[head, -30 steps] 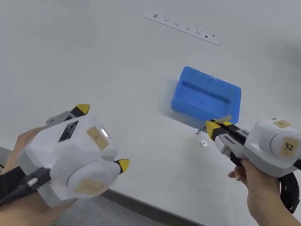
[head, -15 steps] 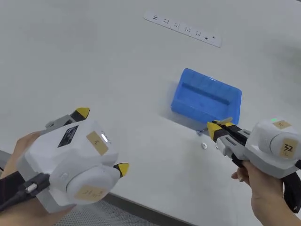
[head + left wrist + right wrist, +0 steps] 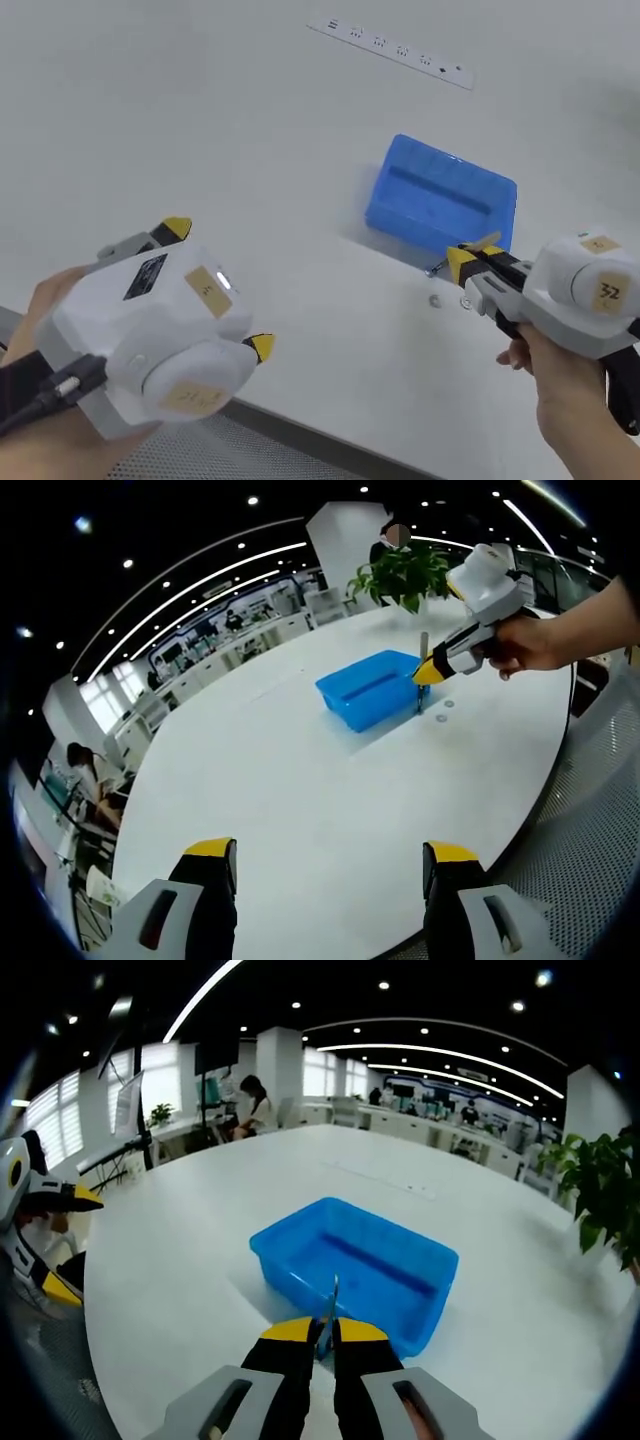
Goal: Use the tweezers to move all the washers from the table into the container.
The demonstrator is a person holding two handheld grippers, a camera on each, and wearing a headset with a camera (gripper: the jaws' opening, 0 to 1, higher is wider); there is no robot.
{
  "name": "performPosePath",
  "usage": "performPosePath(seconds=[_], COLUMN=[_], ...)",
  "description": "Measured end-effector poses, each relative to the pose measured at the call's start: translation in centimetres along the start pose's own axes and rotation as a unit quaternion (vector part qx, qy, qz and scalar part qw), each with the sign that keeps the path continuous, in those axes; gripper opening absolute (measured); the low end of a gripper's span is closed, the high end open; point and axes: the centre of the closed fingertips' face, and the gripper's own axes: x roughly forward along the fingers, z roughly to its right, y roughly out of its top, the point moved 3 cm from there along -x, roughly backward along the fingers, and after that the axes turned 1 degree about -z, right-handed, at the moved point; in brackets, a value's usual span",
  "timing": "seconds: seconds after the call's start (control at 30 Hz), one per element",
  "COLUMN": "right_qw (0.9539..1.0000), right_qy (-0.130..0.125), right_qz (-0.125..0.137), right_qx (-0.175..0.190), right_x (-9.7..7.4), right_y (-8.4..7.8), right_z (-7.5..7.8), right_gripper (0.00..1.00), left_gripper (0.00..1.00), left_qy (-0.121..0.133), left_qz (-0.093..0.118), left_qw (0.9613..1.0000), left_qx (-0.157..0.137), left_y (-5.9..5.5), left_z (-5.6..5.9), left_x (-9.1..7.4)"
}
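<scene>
Rightward the right gripper (image 3: 468, 258), clamped on the tweezers (image 3: 330, 1315), is shifted slightly; the left gripper (image 3: 330, 850) is held wide; a washer (image 3: 434, 300) is still left below the container (image 3: 402, 216).

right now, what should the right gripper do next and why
Probably lower the tweezers held in the right gripper onto the washer. It lies on the table just outside the container, close to the tweezer tips.
</scene>
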Motion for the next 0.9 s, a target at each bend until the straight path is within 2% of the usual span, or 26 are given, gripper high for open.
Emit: performPosePath(seconds=[0.2, 0.27, 0.33, 0.43, 0.7, 0.9], right_qw=[0.9996, 0.9986, 0.9986, 0.9981, 0.9975, 0.9967], right_qy=[0.001, 0.003, 0.003, 0.012, 0.039, 0.057], right_qz=[-0.001, -0.009, -0.011, -0.017, -0.005, 0.006], right_qx=[0.027, 0.052, 0.052, 0.058, 0.059, 0.057], right_x=[0.0, -0.1, -0.1, -0.3, -1.4, -2.2], right_y=[0.0, -0.1, 0.0, 0.2, 2.4, 4.0], right_z=[0.1, 0.2, 0.4, -0.1, -1.6, -1.8], right_gripper=[0.02, 0.02, 0.01, 0.01, 0.01, 0.01], left_gripper=[0.77, 0.77, 0.77, 0.77, 0.77, 0.77], left_qy=[0.001, 0.001, 0.000, 0.000, 0.000, 0.001], left_qz=[0.000, 0.001, 0.002, 0.004, 0.007, 0.008], left_qw=[1.0000, 1.0000, 1.0000, 1.0000, 1.0000, 1.0000], left_qx=[-0.001, -0.001, -0.002, -0.004, -0.001, -0.002], left_y=[0.0, 0.0, 0.1, 0.1, 0.2, 0.2], left_z=[0.0, 0.0, -0.1, -0.1, 0.0, -0.1], left_x=[0.0, 0.0, 0.0, 0.0, -0.1, -0.1])
